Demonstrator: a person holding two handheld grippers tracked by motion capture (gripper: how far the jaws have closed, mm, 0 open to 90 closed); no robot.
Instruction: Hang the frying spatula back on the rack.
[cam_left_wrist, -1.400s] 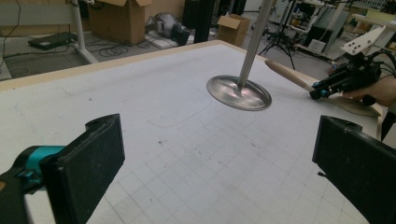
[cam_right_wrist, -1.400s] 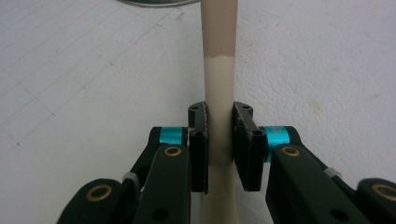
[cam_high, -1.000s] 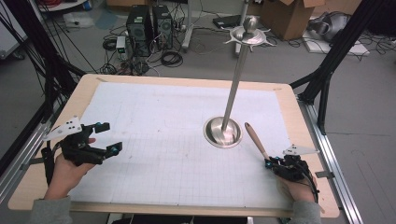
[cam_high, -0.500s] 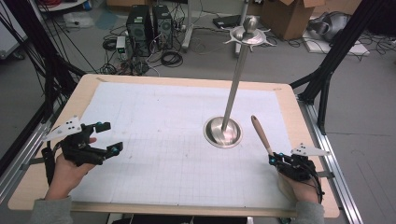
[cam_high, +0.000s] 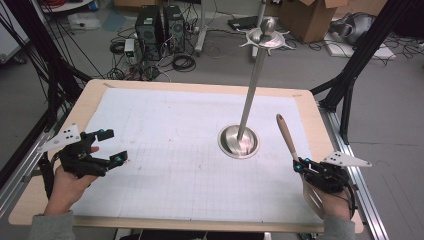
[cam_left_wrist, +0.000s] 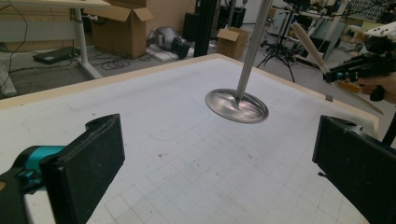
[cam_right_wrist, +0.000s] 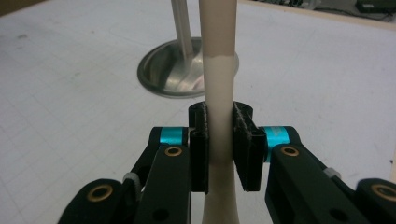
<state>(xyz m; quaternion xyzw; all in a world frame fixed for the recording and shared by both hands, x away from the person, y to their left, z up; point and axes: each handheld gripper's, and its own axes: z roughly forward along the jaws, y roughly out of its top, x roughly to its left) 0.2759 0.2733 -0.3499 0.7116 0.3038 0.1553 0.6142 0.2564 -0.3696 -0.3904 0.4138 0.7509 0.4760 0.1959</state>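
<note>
While my right gripper (cam_right_wrist: 219, 140) clamps its two black pads onto the pale shaft of a wooden-handled utensil (cam_high: 286, 136), my left gripper (cam_high: 107, 146) hangs over the near left part of the table with its jaws spread wide and nothing between them. The utensil stands tilted at the near right edge of the gridded white mat (cam_high: 165, 140), its rounded wooden handle end pointing up and away from me; its lower end spreads out flat below my hand, a spatula or spoon by the look of it, though I cannot tell which. Just beyond the handle, and apart from it, sits the round steel base (cam_high: 239, 141) of a metal stand, whose slim pole (cam_high: 252, 82) rises to a crown of short hooks (cam_high: 266, 38). Past the far rim of the wooden table (cam_high: 200, 86), computer towers (cam_high: 159, 27) and cardboard boxes (cam_high: 309, 15) sit on the floor.
</note>
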